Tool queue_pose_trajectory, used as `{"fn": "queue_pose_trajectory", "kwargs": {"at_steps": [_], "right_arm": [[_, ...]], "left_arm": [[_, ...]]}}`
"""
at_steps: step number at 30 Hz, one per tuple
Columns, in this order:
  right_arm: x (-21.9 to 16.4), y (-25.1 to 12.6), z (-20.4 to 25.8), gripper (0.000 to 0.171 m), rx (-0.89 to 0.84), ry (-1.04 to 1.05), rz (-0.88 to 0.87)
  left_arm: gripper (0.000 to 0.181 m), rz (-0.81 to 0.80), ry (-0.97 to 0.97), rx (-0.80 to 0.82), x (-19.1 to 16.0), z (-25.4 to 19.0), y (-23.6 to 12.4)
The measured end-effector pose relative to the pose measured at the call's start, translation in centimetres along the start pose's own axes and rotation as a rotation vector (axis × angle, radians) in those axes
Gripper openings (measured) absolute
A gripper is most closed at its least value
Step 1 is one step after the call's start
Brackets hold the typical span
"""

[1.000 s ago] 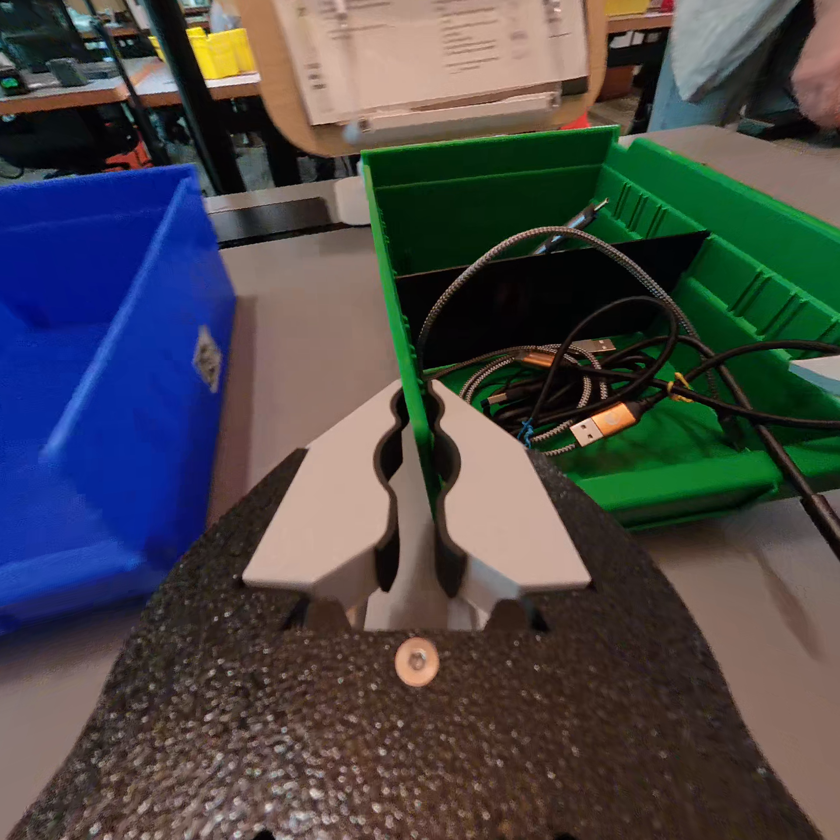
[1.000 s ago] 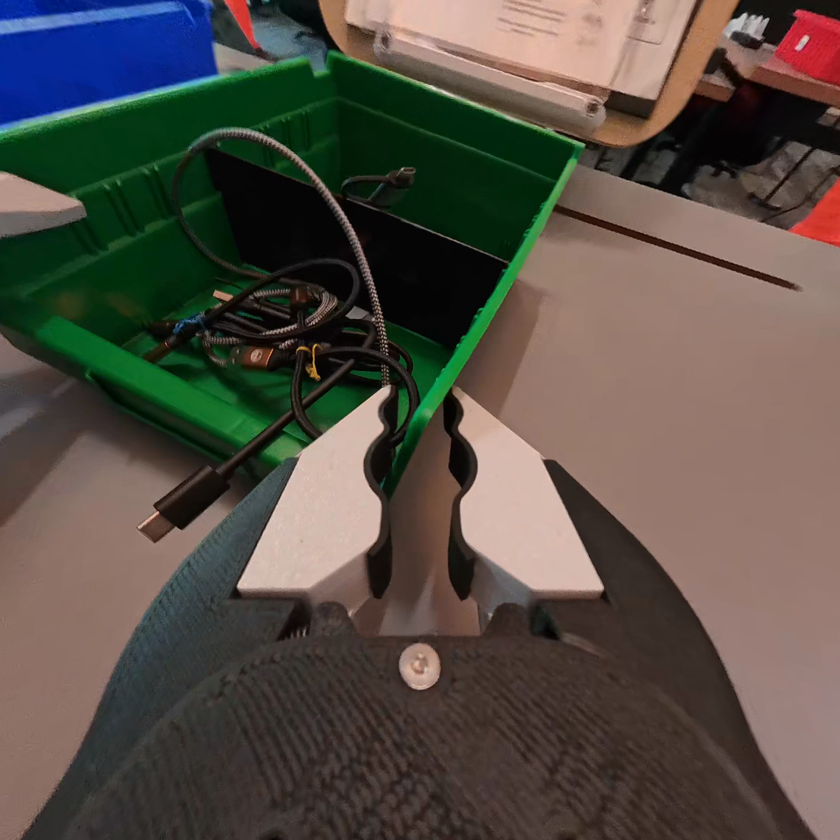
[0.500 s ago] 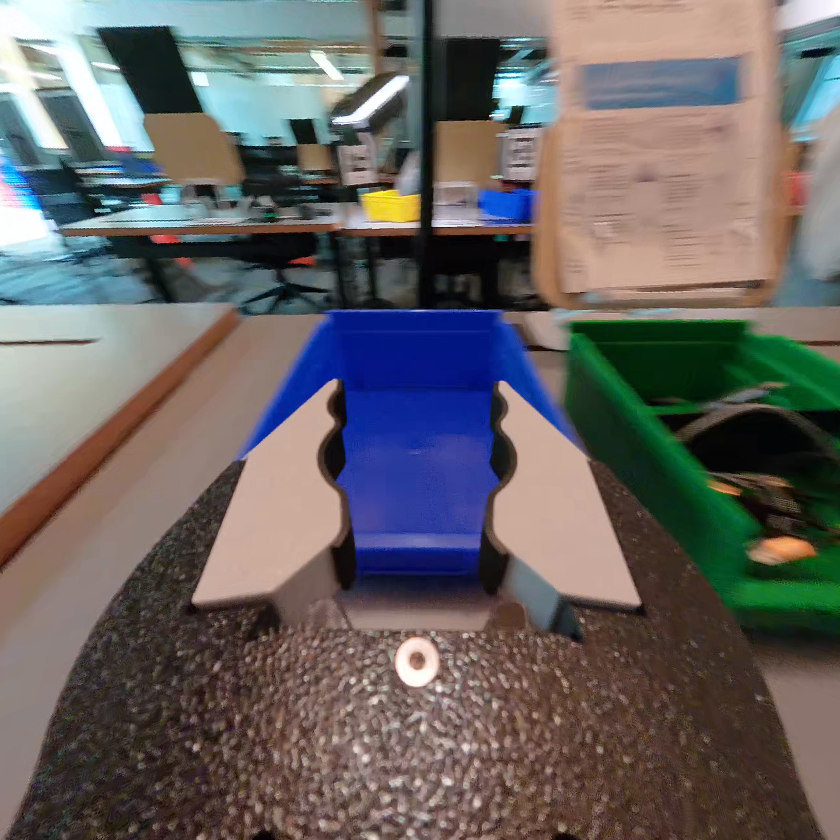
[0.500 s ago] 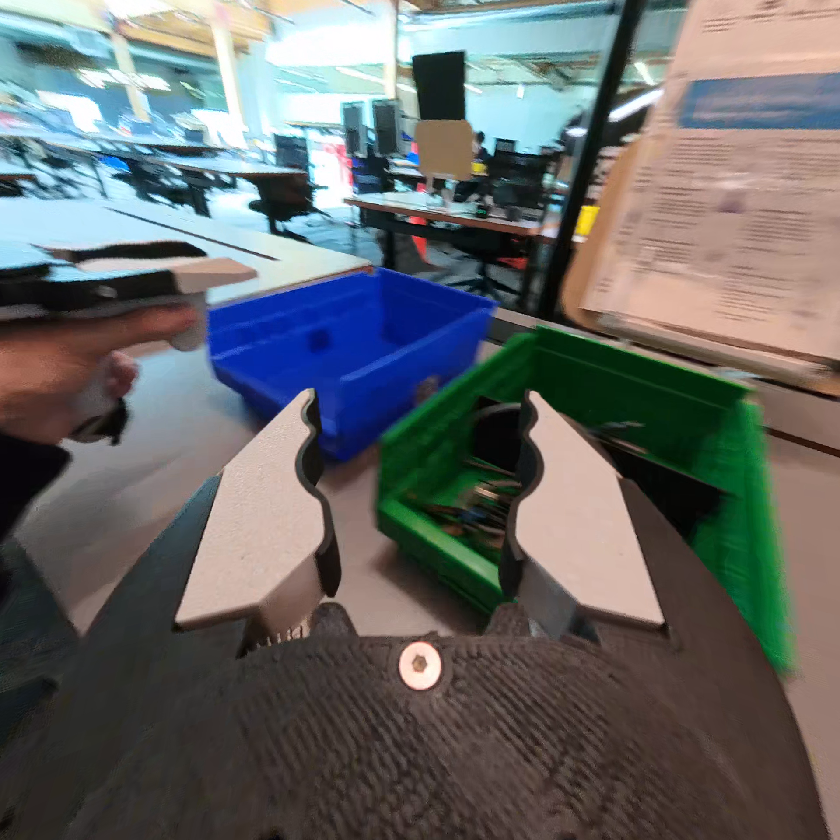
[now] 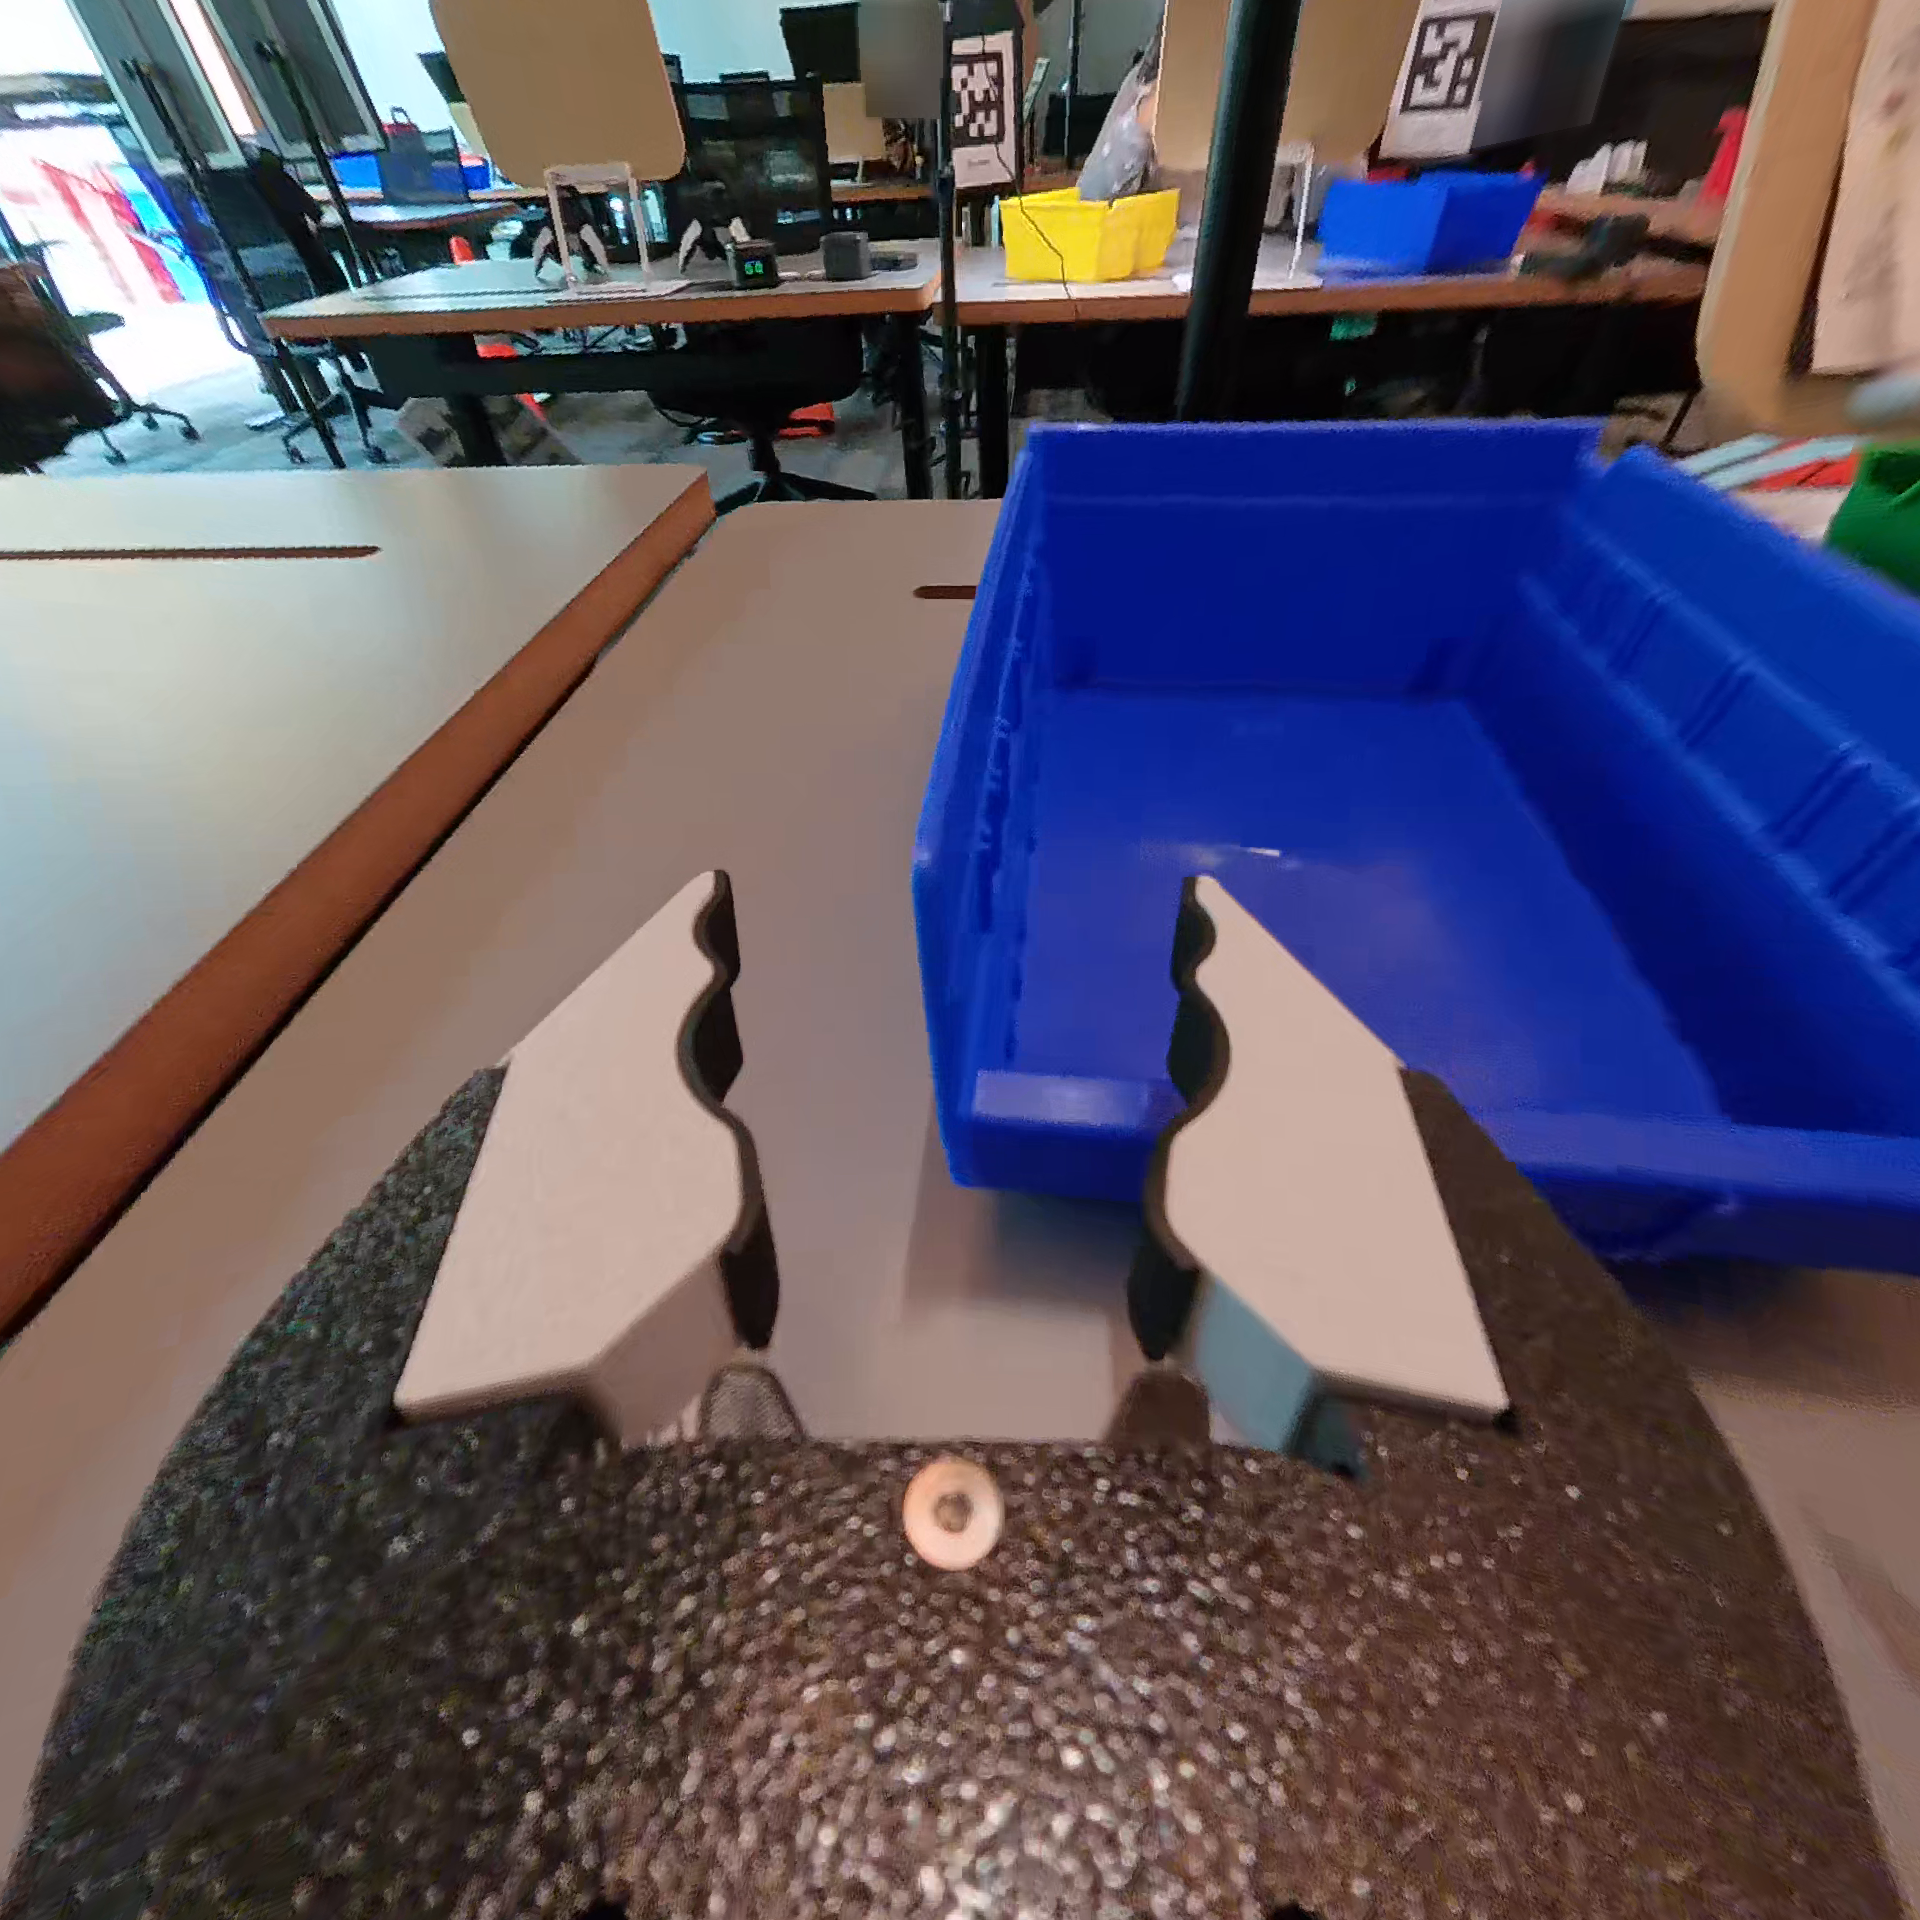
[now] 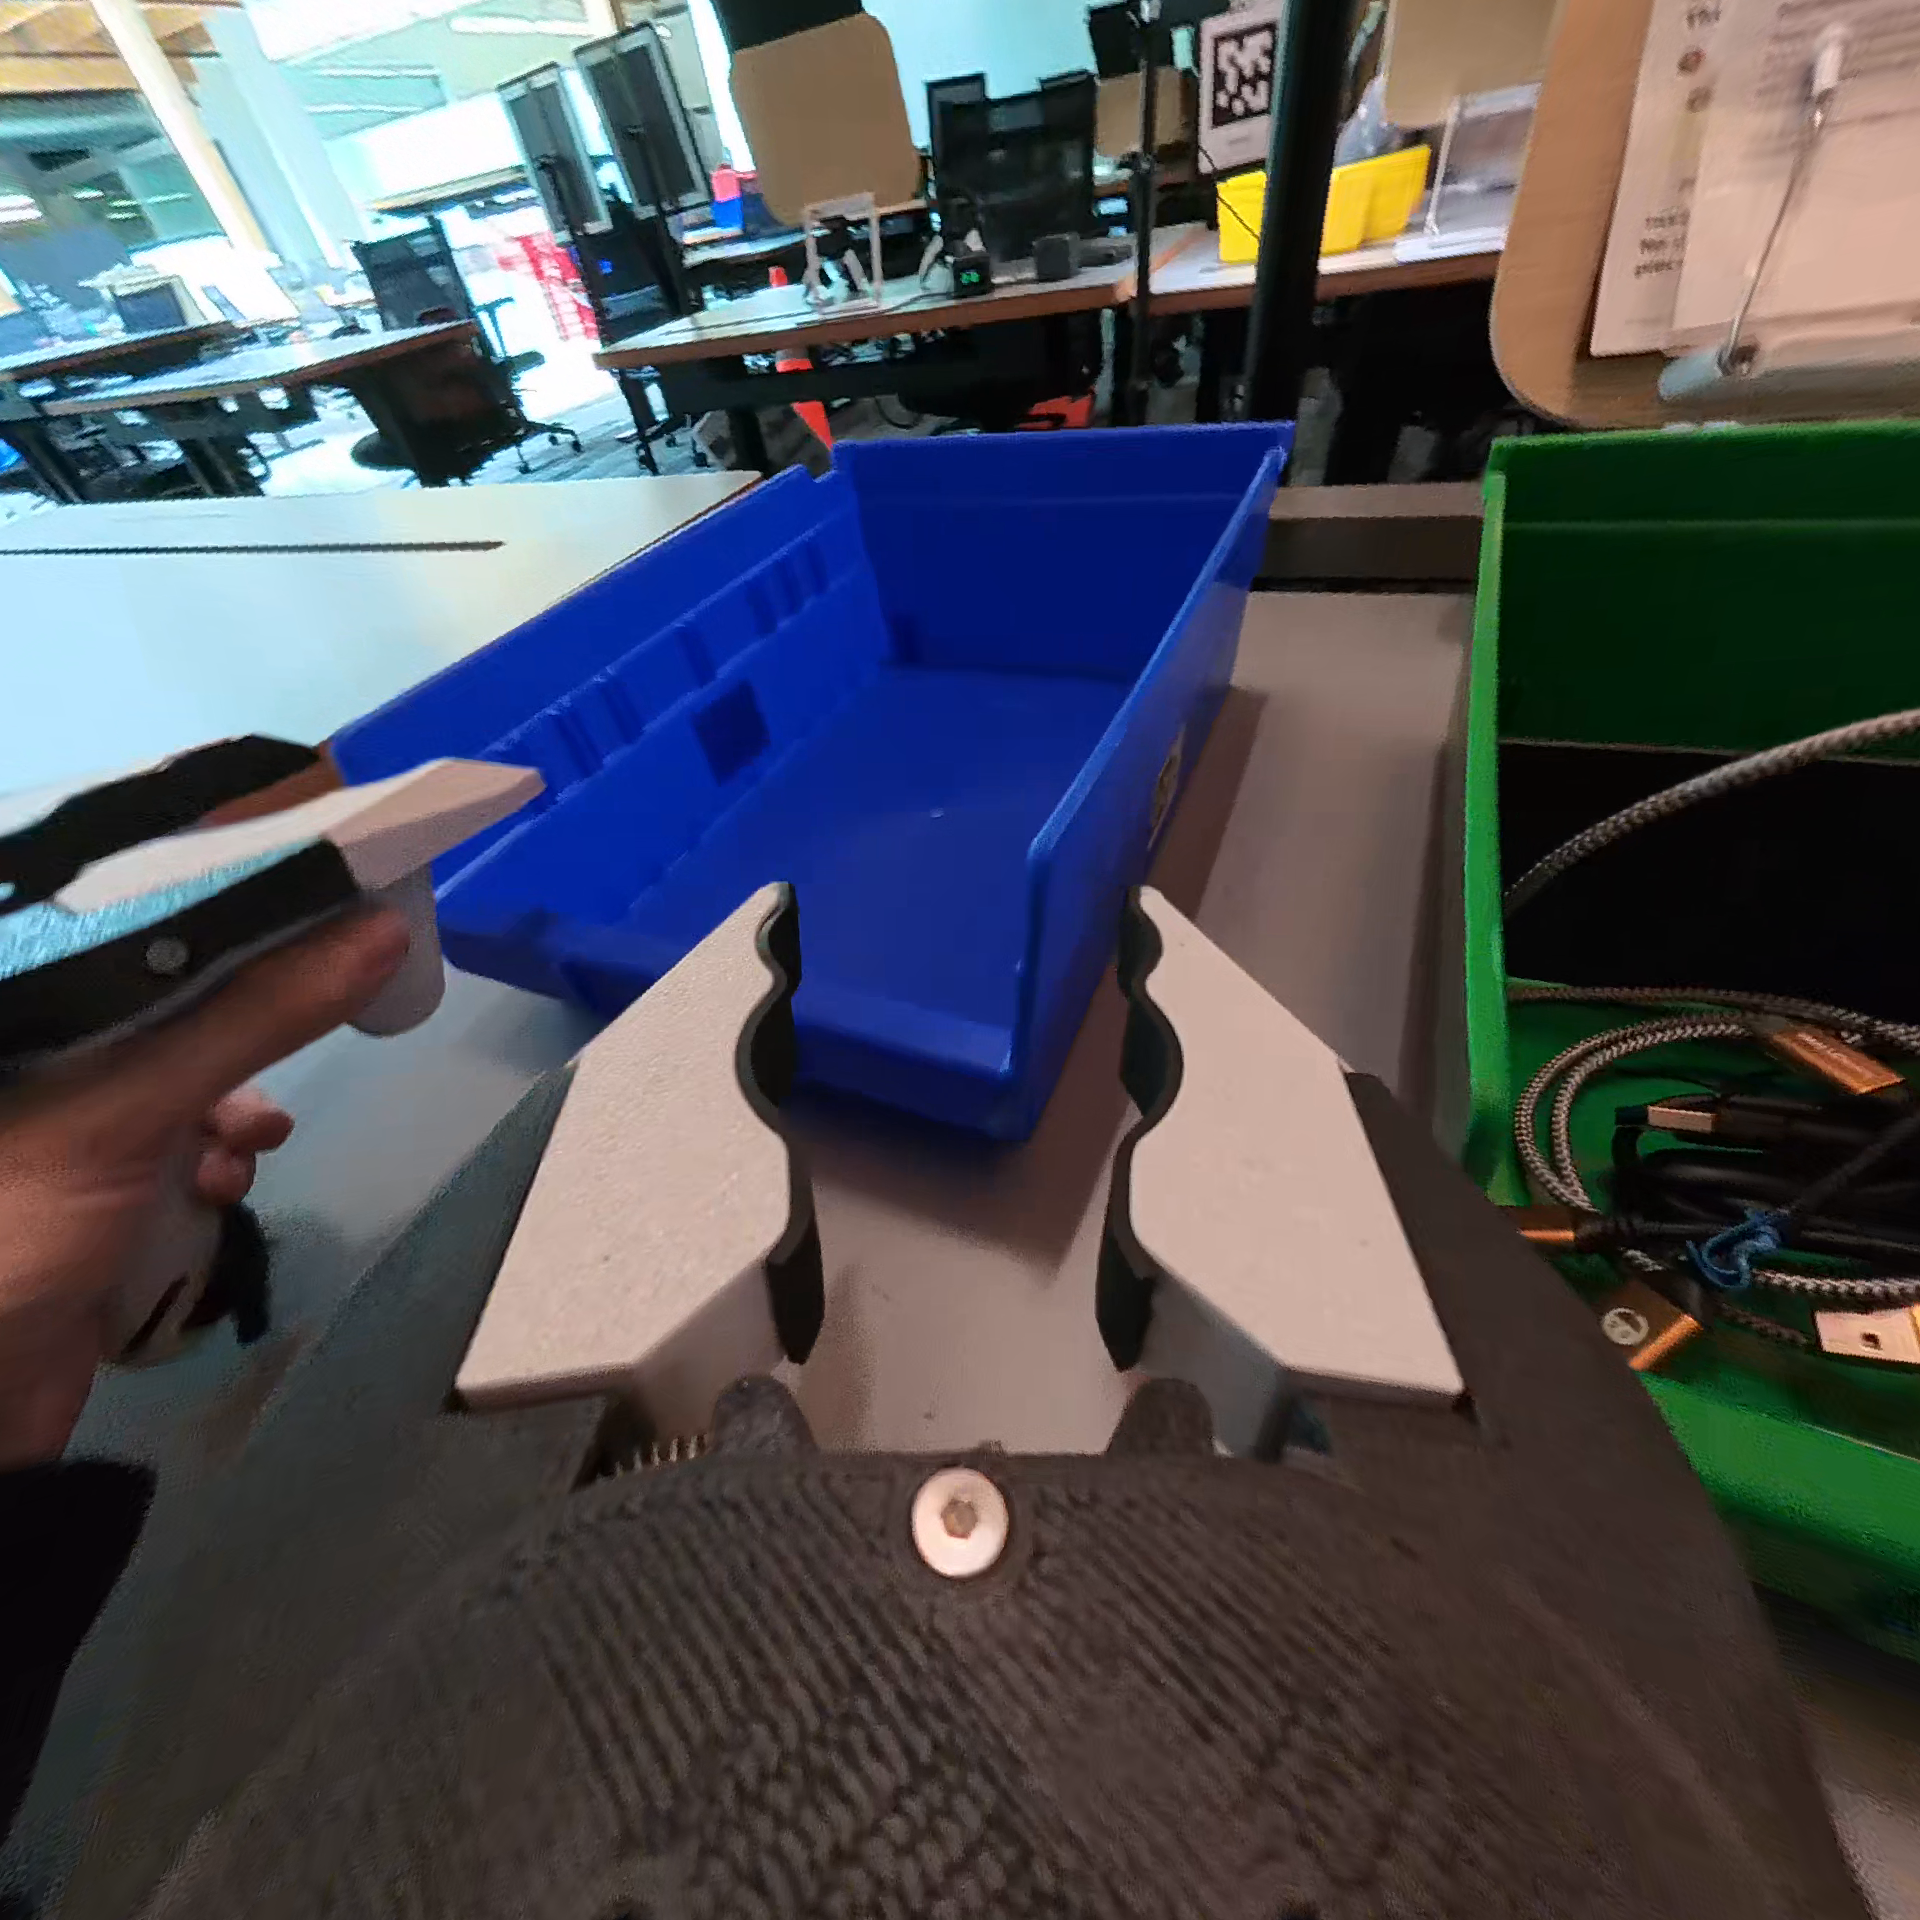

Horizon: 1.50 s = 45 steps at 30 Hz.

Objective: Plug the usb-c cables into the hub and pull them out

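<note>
My left gripper (image 5: 954,894) is open and empty above the grey table, at the near left corner of an empty blue bin (image 5: 1382,831). My right gripper (image 6: 956,909) is open and empty, in front of the same blue bin (image 6: 935,810). A tangle of black and braided cables (image 6: 1714,1174) with gold and silver plugs lies in a green bin (image 6: 1496,727) at the right of the right wrist view. The left gripper (image 6: 447,800) also shows at the left of that view, held by a hand (image 6: 125,1174). No hub is in view.
A clipboard with papers (image 6: 1714,197) stands behind the green bin. A black divider (image 6: 1662,862) splits the green bin. A second table (image 5: 208,665) with a brown edge lies to the left across a gap. Desks, chairs and yellow bins (image 5: 1091,234) fill the background.
Both grippers let go of the green bin's walls, opened wide and swung left; they now face the blue bin.
</note>
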State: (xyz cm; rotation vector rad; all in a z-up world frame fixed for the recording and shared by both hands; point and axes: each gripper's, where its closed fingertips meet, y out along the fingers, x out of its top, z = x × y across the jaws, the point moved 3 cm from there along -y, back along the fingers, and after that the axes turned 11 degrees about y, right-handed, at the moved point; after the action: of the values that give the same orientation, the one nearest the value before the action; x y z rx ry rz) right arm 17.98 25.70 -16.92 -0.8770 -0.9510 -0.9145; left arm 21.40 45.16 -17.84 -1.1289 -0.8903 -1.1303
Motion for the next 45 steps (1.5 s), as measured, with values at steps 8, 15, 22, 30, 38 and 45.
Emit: {"fn": "queue_pose_trajectory", "kwargs": {"at_steps": [8, 15, 22, 30, 38, 45], "right_arm": [[-1.8, 3.8, -1.5, 0.037, -0.115, 0.139, 0.064], [0.2, 4.8, -2.2, 0.007, -0.084, 0.195, 0.068], [9.8, -1.2, -1.7, 0.003, 0.065, 0.094, -0.208], [18.6, -12.7, -13.5, 0.001, -0.066, -0.171, -0.521], [20.3, -23.5, -33.6, 0.000, -0.414, -0.130, -0.552], [16.4, -27.0, -46.8, 0.000, -0.628, -0.071, -0.364]], "left_arm": [[0.049, 0.045, -0.031, -0.025, -0.9, -1.1, 1.1], [0.000, -0.088, -0.024, 0.085, 1.7, 0.4, -1.1], [0.000, -0.363, 0.025, 0.165, 11.2, -1.1, -7.8], [0.002, -0.604, -0.046, 0.036, 17.9, -15.6, -13.3], [0.005, -0.565, -0.037, -0.399, 21.8, -37.8, -11.1], [0.005, -0.282, 0.060, -0.580, 16.9, -53.1, -7.4]]}}
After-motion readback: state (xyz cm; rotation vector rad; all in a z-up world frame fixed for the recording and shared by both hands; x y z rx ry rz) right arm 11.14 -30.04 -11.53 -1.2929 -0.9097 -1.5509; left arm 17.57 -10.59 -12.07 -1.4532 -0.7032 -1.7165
